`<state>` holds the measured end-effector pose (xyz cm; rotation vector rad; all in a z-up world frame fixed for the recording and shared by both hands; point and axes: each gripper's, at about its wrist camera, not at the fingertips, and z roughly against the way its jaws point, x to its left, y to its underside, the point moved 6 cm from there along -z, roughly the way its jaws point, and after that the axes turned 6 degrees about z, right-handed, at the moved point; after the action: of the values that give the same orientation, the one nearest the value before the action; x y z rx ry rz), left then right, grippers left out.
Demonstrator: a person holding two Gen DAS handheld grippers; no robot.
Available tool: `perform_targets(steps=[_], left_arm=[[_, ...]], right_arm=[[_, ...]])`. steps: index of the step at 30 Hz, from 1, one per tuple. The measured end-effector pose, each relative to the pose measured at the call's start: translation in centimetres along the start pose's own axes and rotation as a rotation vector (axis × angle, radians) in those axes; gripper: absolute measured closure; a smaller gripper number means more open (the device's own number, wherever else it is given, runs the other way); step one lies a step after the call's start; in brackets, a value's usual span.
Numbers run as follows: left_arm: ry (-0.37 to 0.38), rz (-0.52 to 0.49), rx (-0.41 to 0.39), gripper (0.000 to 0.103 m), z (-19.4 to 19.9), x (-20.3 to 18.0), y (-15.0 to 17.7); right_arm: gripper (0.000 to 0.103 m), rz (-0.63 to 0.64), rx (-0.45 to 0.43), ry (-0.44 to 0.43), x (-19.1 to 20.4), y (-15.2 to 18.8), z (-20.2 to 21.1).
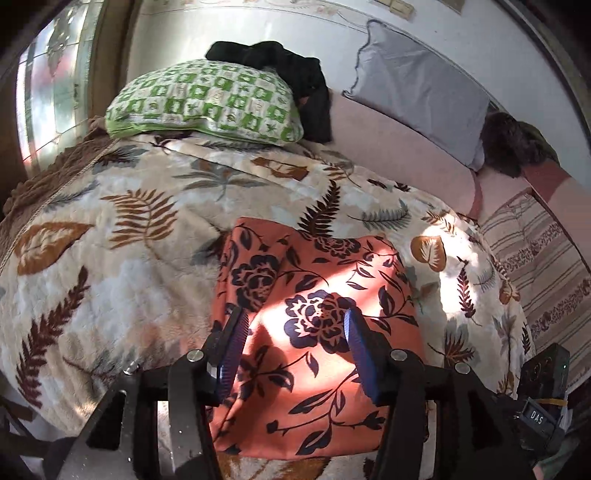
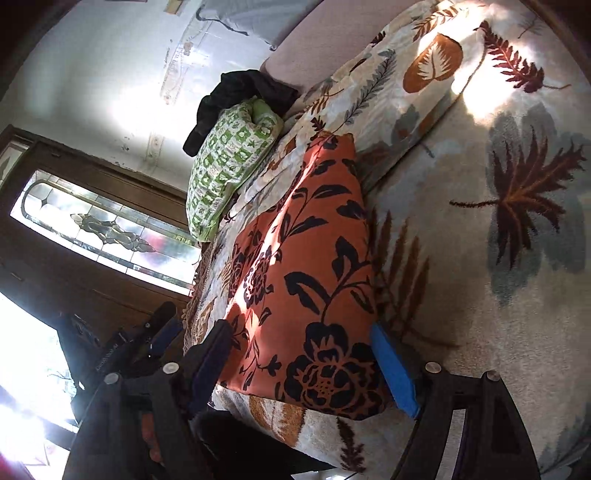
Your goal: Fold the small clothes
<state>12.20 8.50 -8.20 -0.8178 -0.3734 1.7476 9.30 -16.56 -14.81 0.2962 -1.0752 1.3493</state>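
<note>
An orange cloth garment printed with dark navy flowers and vines (image 1: 314, 332) lies folded into a flat rectangle on a fleecy cream blanket patterned with brown and grey leaves (image 1: 122, 266), near the bed's front edge, with a band of sunlight across it. The left gripper (image 1: 295, 325) hangs over the garment's near half, its ribbed blue pads (image 1: 360, 350) standing moderately apart and clear of the cloth, holding nothing. In the right wrist view the right gripper (image 2: 303, 350) has its jaws spread wide, one either side of the garment's (image 2: 314, 266) near end, with no visible press on the cloth. Farther back, at the left, a green-and-white patterned pillow (image 1: 207, 99) rests on the blanket with a crumpled black garment (image 1: 291, 77) draped behind it. To the right, a grey-lilac cushion (image 1: 417, 88) leans against the pale wall (image 1: 240, 26).
</note>
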Motion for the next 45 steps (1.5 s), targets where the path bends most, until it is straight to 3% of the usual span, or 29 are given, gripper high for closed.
perform_targets(steps=[4,9,11,13,14,15,17,18,20,22,23,24,26,28,29,30,33,34,35,36,37,38,40,41,42,45], left_arm=[[-0.139,-0.026,0.119,0.049,-6.0,2.2,1.9],[-0.154,-0.08,0.065,0.048,-6.3,3.3,3.1],[-0.145,-0.079,0.06,0.048,-6.3,3.5,3.1],[-0.137,-0.061,0.055,0.047,-6.2,4.0,3.1],[-0.131,-0.057,0.054,0.046,-6.3,4.0,3.1],[-0.128,-0.062,0.053,0.046,-6.3,4.0,3.1],[-0.126,-0.075,0.052,0.046,-6.4,3.7,3.2],[-0.131,-0.085,0.046,0.046,-6.4,3.7,3.2],[-0.124,-0.076,0.042,0.046,-6.4,3.9,3.1],[-0.105,-0.061,0.043,0.046,-6.3,4.1,3.1],[-0.101,-0.061,0.041,0.046,-6.3,4.1,3.1],[-0.097,-0.06,0.04,0.046,-6.3,4.1,3.1],[-0.09,-0.061,0.036,0.046,-6.3,4.1,3.1],[-0.078,-0.056,0.031,0.046,-6.3,4.2,3.1],[-0.075,-0.056,0.029,0.046,-6.3,4.3,3.1],[-0.074,-0.055,0.027,0.046,-6.3,4.4,3.1],[-0.078,-0.025,0.028,0.038,-6.5,5.3,3.0],[-0.072,0.026,0.069,0.028,-7.1,6.0,3.3],[-0.01,0.112,0.104,0.025,-7.8,6.8,3.5],[0.016,0.145,0.11,0.025,-7.9,7.2,3.3],[0.006,0.118,0.112,0.025,-7.7,6.9,3.2],[-0.01,0.087,0.1,0.025,-7.4,6.7,3.3],[-0.014,0.084,0.088,0.025,-7.3,6.6,3.6],[-0.014,0.091,0.09,0.025,-7.3,6.6,3.6],[-0.015,0.091,0.093,0.025,-7.3,6.6,3.6],[-0.017,0.086,0.093,0.025,-7.4,6.5,3.6]], right_arm=[[0.023,-0.08,0.033,-0.029,-2.0,-1.6,-0.4],[0.016,-0.237,0.192,-0.171,-3.6,-3.1,-5.0],[0.018,-0.273,0.254,-0.128,-4.2,-2.5,-7.0],[0.032,-0.138,0.256,-0.121,-1.8,-2.7,-7.1],[0.06,-0.092,0.239,-0.093,-1.0,-2.7,-6.8],[0.063,-0.073,0.227,-0.072,-0.8,-2.7,-6.6],[0.066,-0.049,0.251,0.056,-3.0,-1.7,-7.5],[0.066,-0.068,0.263,0.048,-3.9,-1.2,-8.1],[0.065,-0.061,0.253,0.003,-3.0,-1.7,-7.5],[0.048,-0.056,0.246,-0.035,-1.8,-2.5,-6.7],[0.028,-0.069,0.227,-0.059,-1.5,-3.2,-6.3],[0.023,-0.087,0.186,-0.072,-1.6,-4.1,-5.8],[0.023,-0.126,0.104,-0.072,-2.5,-6.0,-5.5],[0.023,-0.185,0.128,-0.083,-4.1,-6.9,-7.5],[0.028,-0.219,0.2,-0.101,-4.6,-6.8,-9.4],[0.067,-0.242,0.251,-0.101,-4.8,-6.4,-10.7],[0.07,0.018,0.2,-0.016,0.2,-7.0,-9.6],[0.071,0.064,0.182,0.007,1.1,-7.1,-9.3],[0.071,0.082,0.192,0.059,0.4,-6.9,-9.8],[0.071,0.079,0.24,0.155,-1.8,-6.5,-10.8],[0.068,0.027,0.276,0.174,-3.7,-5.9,-11.6],[0.064,-0.047,0.256,0.111,-4.3,-6.0,-11.3],[0.054,-0.059,0.218,0.052,-3.2,-6.7,-10.2],[0.035,-0.047,0.192,0.033,-2.6,-7.3,-9.7],[0.025,-0.04,0.159,0.028,-2.1,-8.1,-9.3],[0.025,-0.113,0.062,-0.003,-2.5,-11.5,-9.4]])
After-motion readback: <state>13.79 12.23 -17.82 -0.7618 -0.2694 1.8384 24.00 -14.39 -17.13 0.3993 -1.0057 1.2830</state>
